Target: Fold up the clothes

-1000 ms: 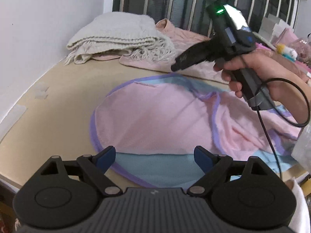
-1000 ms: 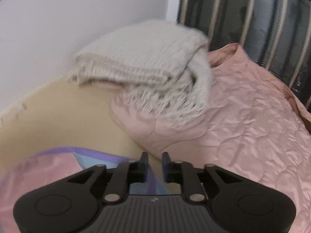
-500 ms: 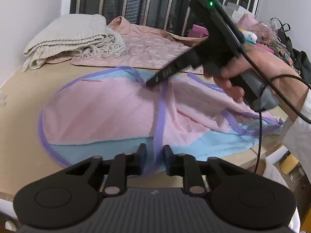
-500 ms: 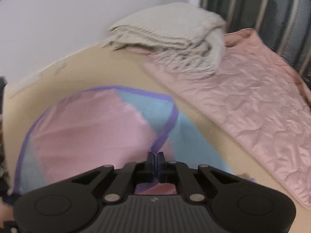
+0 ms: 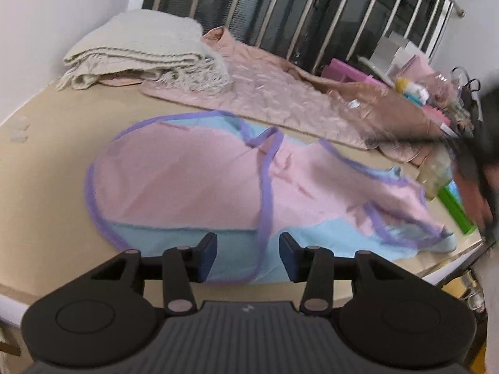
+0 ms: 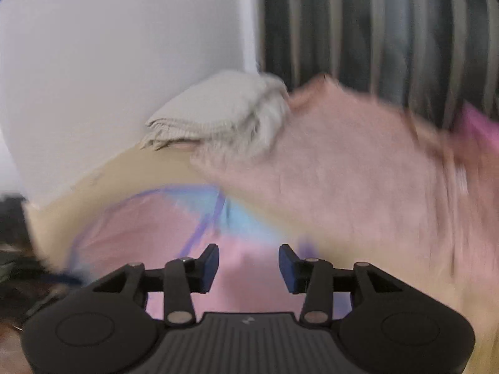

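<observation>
A pink and light-blue garment with purple trim [image 5: 199, 187] lies spread on the tan table [image 5: 46, 143], one flap folded over its middle. My left gripper [image 5: 248, 257] is open and empty, just above the garment's near blue edge. My right gripper [image 6: 248, 268] is open and empty over the pink cloth [image 6: 149, 227]; that view is motion-blurred. The right gripper and hand show as a dark blur at the right edge of the left wrist view [image 5: 480, 168].
A folded cream blanket [image 5: 140, 50] and a pink quilt [image 5: 280, 96] lie at the back, against the barred window [image 5: 312, 9]. Boxes and clutter [image 5: 414, 71] fill the back right. A green object [image 5: 452, 202] stands beyond the table's right edge.
Both grippers were shut on the purple-trimmed edge half a second ago; now both are open and empty. The right gripper has swung away to the right, and the flap lies on the garment.
</observation>
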{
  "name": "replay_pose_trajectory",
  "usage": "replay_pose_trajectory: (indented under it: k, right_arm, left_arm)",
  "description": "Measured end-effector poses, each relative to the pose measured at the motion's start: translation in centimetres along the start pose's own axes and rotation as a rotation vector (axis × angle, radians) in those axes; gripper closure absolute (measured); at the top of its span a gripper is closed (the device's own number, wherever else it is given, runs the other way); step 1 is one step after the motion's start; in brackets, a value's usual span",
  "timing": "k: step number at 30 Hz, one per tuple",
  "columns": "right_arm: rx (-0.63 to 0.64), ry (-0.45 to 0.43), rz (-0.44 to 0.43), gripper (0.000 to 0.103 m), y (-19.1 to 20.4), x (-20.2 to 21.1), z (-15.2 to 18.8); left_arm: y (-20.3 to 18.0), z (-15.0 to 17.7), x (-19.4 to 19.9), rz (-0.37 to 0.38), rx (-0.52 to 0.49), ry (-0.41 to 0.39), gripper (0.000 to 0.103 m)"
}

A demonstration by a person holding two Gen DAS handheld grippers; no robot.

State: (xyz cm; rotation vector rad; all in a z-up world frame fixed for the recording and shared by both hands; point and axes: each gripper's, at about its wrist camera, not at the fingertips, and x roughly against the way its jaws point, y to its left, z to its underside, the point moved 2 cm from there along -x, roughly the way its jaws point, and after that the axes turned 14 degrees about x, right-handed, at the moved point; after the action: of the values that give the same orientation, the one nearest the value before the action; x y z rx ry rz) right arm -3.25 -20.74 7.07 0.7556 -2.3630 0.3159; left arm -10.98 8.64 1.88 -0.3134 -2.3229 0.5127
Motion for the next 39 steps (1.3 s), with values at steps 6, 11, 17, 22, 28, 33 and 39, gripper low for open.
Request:
replay_pose_trajectory:
  k: [6, 11, 17, 22, 28, 33, 39]
  right_arm:
    - [-0.122, 0.004, -0.009, 0.070, 4.1, -0.1, 6.3]
    - [-0.157, -0.062, 0.147, 0.100, 4.1, -0.3, 7.7]
    - [-0.157, -0.080, 0.287, 0.099, 3.4, 3.8, 9.8]
    - [-0.204, -0.113, 0.260, 0.063, 2.1, 5.3, 10.3]
    - [-0.107, -0.102, 0.238, 0.064, -3.2, 0.0, 4.7]
    - [-0.046, -0.010, 0.105, 0.068, -5.5, -7.1, 0.6]
    - [-0.120, 0.059, 0.114, 0.100, -6.4, -9.8, 0.7]
  left_arm:
    - [-3.1, 0.4, -3.2, -0.043, -0.088, 0.036, 0.060]
    - [-3.7, 1.9, -2.9, -0.102, -0.154, 0.009, 0.061]
    - [-3.8, 2.2, -2.6, -0.127, -0.187, 0.012, 0.061]
    - [-3.6, 0.4, -2.0, -0.057, -0.113, 0.068, 0.057]
    - [-5.3, -5.8, -4.9, 0.073, -0.028, 0.111, 0.051]
    - [-6.5, -8.5, -10.6, 0.035, 0.062, 0.188, 0.051]
    - [-5.0, -8.7, -14.2, 0.067, 0.194, 0.207, 0.084]
